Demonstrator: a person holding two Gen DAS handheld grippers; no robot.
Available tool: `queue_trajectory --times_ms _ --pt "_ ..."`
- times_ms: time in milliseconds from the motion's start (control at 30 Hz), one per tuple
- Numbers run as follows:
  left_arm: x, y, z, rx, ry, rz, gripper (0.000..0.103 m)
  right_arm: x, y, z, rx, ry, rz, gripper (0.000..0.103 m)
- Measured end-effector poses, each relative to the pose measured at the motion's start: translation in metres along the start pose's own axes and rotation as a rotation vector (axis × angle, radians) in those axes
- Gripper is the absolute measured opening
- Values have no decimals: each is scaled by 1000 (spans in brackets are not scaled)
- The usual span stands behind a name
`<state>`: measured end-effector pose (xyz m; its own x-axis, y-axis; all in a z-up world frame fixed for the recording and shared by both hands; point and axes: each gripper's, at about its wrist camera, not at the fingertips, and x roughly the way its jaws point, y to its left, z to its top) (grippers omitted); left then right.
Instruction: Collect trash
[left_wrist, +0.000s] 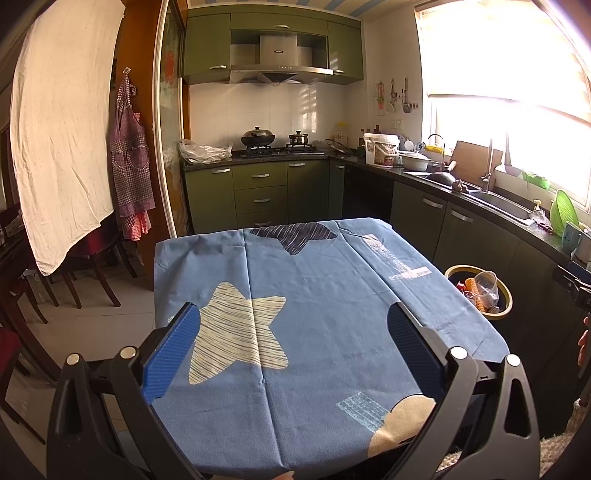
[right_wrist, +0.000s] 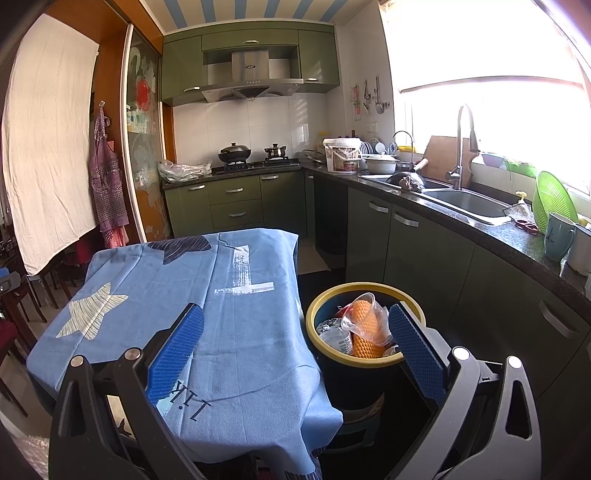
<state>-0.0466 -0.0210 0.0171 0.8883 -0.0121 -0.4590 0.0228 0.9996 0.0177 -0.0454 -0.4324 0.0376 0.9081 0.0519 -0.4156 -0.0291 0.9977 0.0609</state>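
Both wrist views face the stove across the blue-clothed table (left_wrist: 314, 295); both show the bin (right_wrist: 364, 325)

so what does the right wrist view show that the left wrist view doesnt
Only the right wrist view shows the dark "JIN" lettering on the cloth and the clear plastic bottle in the bin. Only the left wrist view shows the cream patch at the cloth's near edge. Both show the blue star-printed tablecloth, the yellow-rimmed bin holding a clear plastic cup, and an open, empty gripper.
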Motion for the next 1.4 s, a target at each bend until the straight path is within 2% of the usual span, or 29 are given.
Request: queue_trajectory --times_ms 1400 --pt "7 3 -4 -1 11 -28 97 3 1 -2 4 8 4 98"
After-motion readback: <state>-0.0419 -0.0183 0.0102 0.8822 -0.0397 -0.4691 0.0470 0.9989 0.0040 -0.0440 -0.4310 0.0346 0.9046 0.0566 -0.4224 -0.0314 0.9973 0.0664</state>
